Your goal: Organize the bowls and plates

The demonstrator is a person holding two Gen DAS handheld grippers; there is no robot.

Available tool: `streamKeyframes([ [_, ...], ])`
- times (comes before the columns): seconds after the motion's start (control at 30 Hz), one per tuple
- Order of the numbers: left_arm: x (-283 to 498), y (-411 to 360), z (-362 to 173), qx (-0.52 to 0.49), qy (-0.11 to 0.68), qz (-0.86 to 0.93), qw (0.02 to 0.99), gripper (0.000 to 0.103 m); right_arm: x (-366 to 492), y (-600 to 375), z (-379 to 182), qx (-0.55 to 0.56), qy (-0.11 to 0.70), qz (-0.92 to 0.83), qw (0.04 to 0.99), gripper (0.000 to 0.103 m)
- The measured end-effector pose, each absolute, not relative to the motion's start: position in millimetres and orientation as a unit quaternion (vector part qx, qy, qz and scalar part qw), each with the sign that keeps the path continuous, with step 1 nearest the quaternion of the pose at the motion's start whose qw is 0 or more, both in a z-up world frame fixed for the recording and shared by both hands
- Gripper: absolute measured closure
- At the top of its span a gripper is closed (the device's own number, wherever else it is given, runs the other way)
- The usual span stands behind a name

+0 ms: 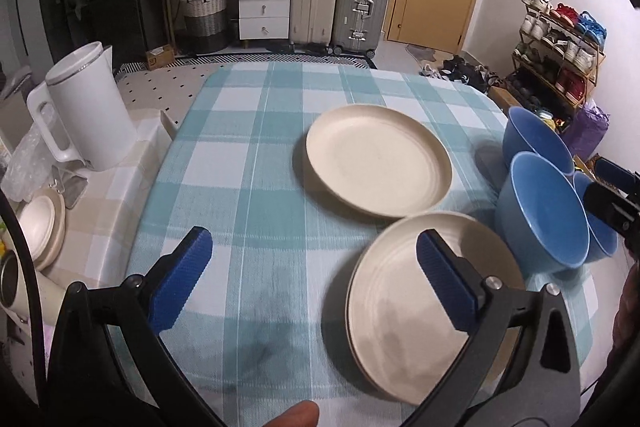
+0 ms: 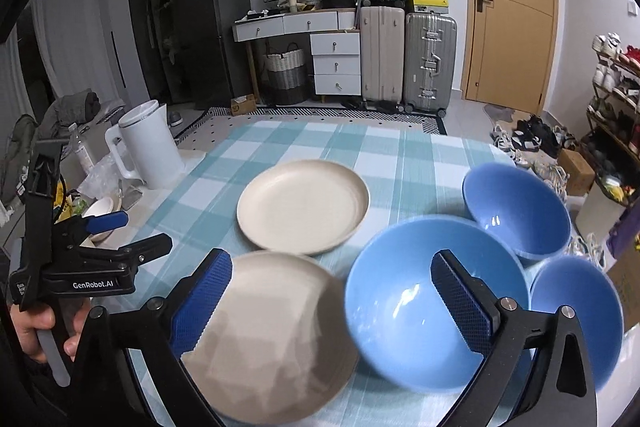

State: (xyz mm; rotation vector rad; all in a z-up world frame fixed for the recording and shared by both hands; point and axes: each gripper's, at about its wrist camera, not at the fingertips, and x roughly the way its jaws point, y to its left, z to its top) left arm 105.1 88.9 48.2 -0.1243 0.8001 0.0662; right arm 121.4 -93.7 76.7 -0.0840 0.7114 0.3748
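Claws: left (image 1: pixel 310 279), right (image 2: pixel 332 303) both released | third bowl (image 2: pixel 576 315) clear only right view

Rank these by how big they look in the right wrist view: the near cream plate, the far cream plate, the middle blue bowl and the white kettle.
1. Near cream plate, though nearness to the camera inflates it.
2. Middle blue bowl.
3. Far cream plate.
4. White kettle, farthest away, so its true size stays unsure.
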Motion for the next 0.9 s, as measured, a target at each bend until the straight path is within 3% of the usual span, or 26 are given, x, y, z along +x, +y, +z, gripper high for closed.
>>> streamKeyframes([
  [0.9,202.2,107.3,26.1,-0.075,0.436,0.032,0.896,0.001,247.2,-91.3,65.9,-0.033,0.417,0.180,0.890,0.001],
])
